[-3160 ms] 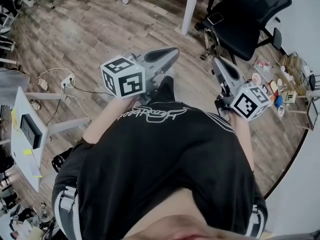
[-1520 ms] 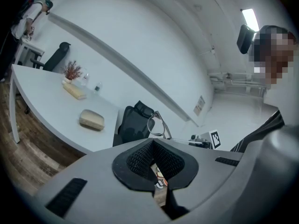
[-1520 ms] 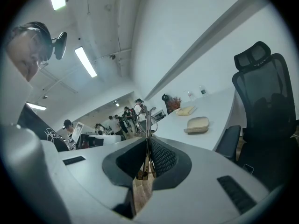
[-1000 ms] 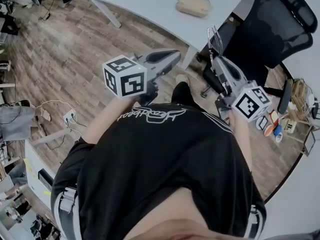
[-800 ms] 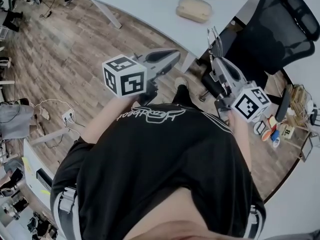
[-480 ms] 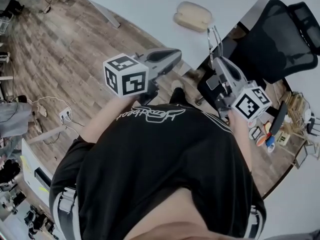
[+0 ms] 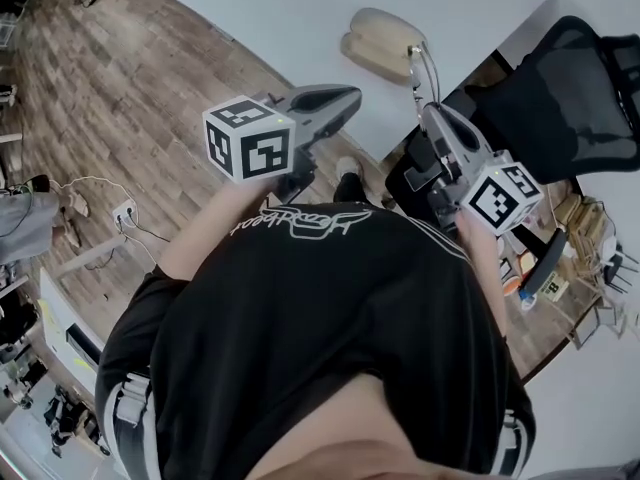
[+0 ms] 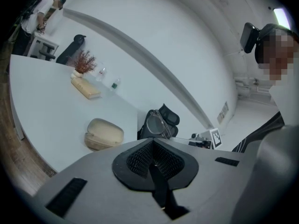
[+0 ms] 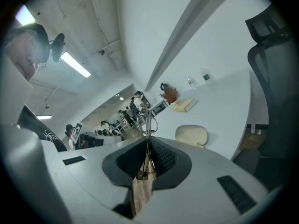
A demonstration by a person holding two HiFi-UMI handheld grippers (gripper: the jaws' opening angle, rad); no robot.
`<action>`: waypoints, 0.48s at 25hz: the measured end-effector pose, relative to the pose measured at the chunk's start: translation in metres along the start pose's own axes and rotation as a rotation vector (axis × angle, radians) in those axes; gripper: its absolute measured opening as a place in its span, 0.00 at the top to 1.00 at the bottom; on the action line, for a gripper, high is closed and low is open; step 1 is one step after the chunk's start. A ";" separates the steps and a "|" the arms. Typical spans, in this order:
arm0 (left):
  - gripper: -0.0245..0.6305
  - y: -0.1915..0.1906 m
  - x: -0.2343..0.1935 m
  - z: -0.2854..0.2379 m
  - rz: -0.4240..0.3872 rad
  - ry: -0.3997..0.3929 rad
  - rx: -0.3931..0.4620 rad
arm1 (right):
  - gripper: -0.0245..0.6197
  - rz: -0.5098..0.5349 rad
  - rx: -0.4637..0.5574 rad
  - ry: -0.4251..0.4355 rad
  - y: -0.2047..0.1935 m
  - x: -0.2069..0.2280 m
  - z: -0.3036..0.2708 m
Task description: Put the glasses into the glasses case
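A beige glasses case point(image 7: 384, 34) lies closed near the edge of the white table point(image 7: 270, 8). It also shows in the left gripper view point(image 8: 103, 133) and the right gripper view point(image 9: 191, 135). My right gripper point(image 7: 425, 114) point(image 9: 147, 141) is shut on thin wire-framed glasses point(image 7: 420, 68) point(image 9: 146, 117), which stick up past its tips. The glasses point(image 8: 157, 124) hang just short of the case, at the table's edge. My left gripper point(image 7: 347, 98) point(image 8: 153, 143) is shut with nothing in it, to the left of the right one and level with it.
A black office chair point(image 7: 565, 73) stands at the right, beside the table's corner. A book point(image 8: 86, 88), a vase of dried twigs point(image 8: 83, 63) and small bottles sit at the table's far side. Cables and a power strip point(image 7: 120, 213) lie on the wood floor at left.
The table and the case have come nearer and lower in the head view as both grippers moved toward them. The right gripper still holds the glasses; the left stays shut.
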State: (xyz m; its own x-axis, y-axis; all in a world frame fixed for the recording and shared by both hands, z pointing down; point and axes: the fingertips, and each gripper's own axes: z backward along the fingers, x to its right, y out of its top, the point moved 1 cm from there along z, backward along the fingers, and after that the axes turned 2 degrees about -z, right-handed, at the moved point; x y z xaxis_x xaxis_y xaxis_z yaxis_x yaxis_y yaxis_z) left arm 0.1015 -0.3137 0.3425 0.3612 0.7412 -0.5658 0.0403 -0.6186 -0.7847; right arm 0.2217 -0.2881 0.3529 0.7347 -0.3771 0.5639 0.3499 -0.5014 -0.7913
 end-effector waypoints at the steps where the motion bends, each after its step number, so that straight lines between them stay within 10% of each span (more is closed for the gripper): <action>1: 0.95 0.002 -0.003 0.000 0.003 0.004 0.001 | 0.92 0.001 -0.009 0.003 0.000 0.002 -0.004; 12: 0.95 0.011 -0.034 -0.010 0.033 0.057 0.000 | 0.92 0.029 -0.032 0.053 0.026 0.026 -0.043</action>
State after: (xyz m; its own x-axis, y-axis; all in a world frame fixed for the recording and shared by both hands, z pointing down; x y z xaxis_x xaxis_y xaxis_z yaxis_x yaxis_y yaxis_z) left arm 0.0990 -0.3487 0.3553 0.4145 0.7048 -0.5758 0.0275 -0.6421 -0.7661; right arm 0.2253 -0.3441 0.3576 0.7120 -0.4320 0.5535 0.3100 -0.5140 -0.7998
